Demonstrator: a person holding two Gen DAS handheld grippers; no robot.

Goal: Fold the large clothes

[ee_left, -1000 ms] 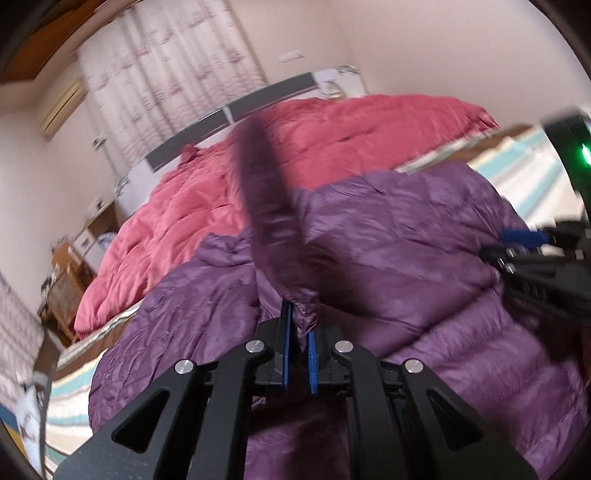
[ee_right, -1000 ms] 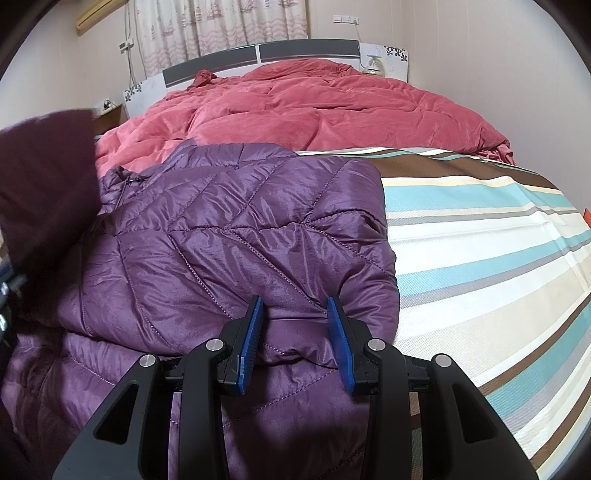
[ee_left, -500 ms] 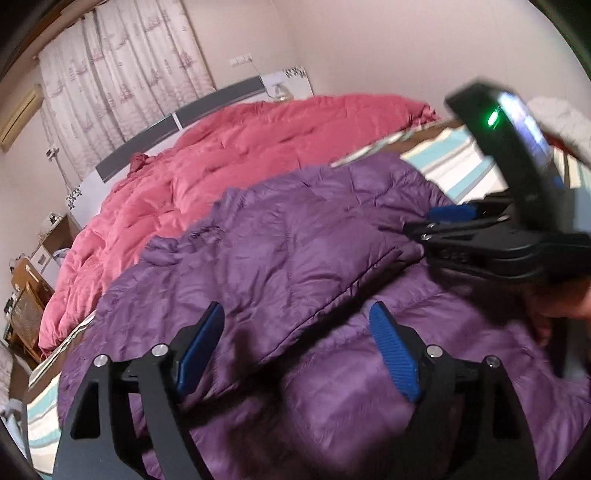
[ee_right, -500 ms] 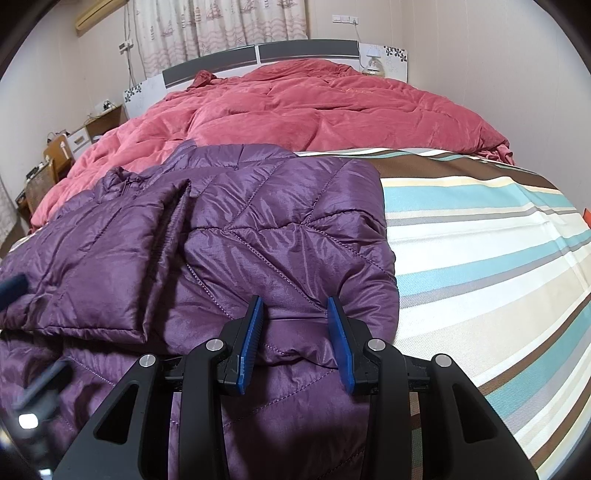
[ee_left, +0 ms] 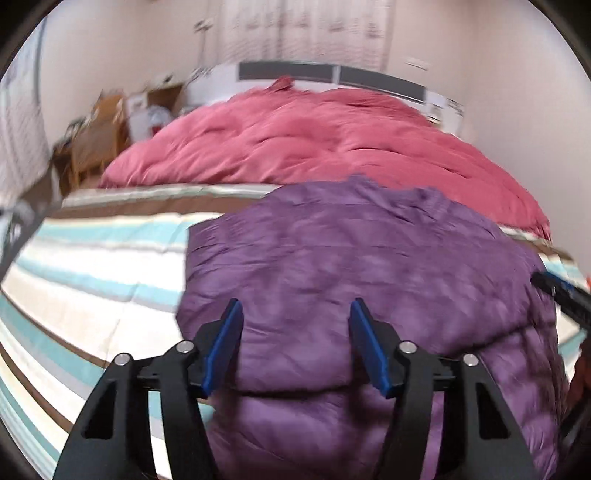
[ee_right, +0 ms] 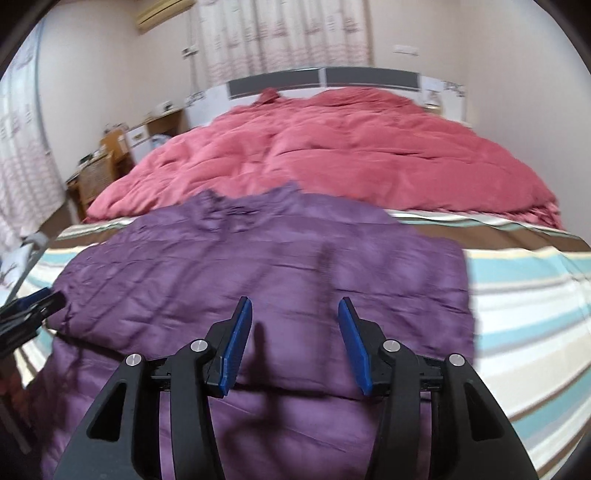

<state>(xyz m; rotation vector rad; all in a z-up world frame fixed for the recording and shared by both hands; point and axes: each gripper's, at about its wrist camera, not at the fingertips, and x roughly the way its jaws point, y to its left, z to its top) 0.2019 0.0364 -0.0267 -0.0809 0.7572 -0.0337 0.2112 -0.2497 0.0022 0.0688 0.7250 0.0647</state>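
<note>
On the bed, over a sheet striped in teal, cream and brown [ee_left: 92,273], a large quilted purple down jacket [ee_left: 354,266] lies spread flat, its top layer folded over so that a soft edge runs across the near part and more purple fabric shows below that edge. Its collar end points toward the head of the bed, where it meets or just overlaps a rumpled pink-red duvet [ee_left: 317,144] that is heaped across the far half of the mattress up to a white headboard with grey panels [ee_right: 325,79]. The left hand-held gripper [ee_left: 295,343] hangs above the near left part of the jacket with its blue-padded fingers [ee_left: 223,347] spread wide apart and nothing between them; whether they touch the fabric I cannot tell through the blur. The right hand-held gripper [ee_right: 295,343] hangs over the near right part of the same garment, its blue pads [ee_right: 236,347] likewise held apart and empty, throwing a dark shadow on the purple cloth just ahead of it. From each wrist view the tip of the other tool pokes in at the edge of the picture, beside the jacket's outer border. Pale patterned curtains [ee_right: 284,37] hang behind the headboard, an air-conditioning unit [ee_right: 162,13] sits high on the wall to their left, and a cluttered wooden bedside cabinet [ee_right: 110,155] stands at the left of the bed.
</note>
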